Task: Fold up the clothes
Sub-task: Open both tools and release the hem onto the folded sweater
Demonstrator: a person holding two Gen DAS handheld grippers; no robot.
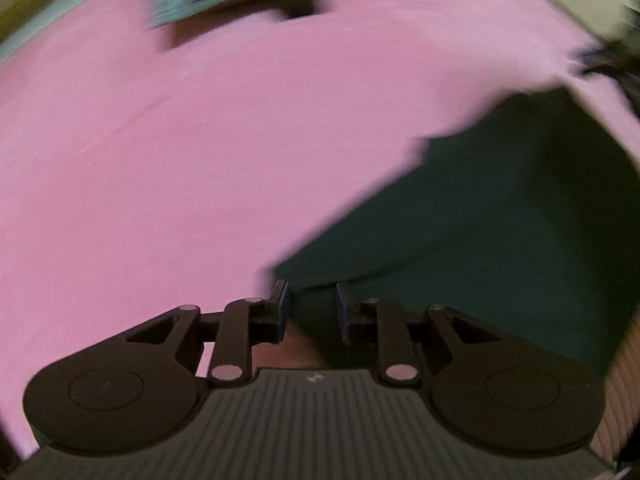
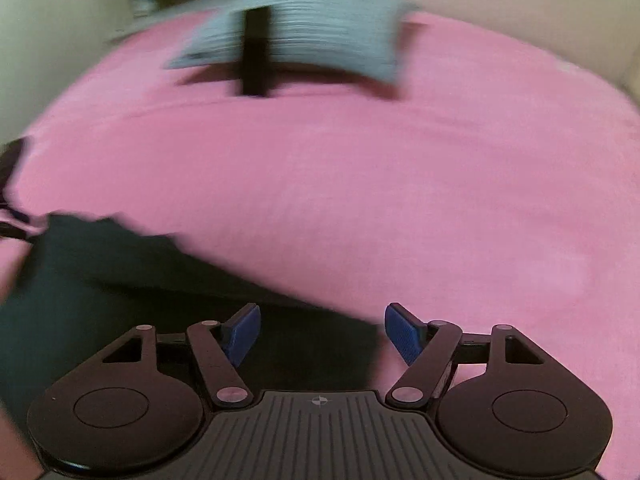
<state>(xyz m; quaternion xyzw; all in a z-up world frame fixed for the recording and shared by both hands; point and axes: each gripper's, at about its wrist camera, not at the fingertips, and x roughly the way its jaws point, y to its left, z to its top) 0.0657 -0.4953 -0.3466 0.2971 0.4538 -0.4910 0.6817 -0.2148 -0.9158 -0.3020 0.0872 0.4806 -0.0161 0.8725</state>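
Note:
A dark green garment [image 1: 500, 208] lies on a pink bedsheet [image 1: 160, 160]. In the left wrist view it fills the lower right, and my left gripper [image 1: 312, 312] is open with the cloth's near edge right in front of its blue pads. In the right wrist view the same garment [image 2: 120, 280] lies at the lower left, reaching under my right gripper [image 2: 322, 336], which is wide open and empty. Both views are motion-blurred.
A light blue striped pillow [image 2: 312, 28] with a black upright object [image 2: 256, 56] in front of it lies at the far side of the bed. The other gripper shows at the left edge of the right view [image 2: 12, 200]. Pale walls surround the bed.

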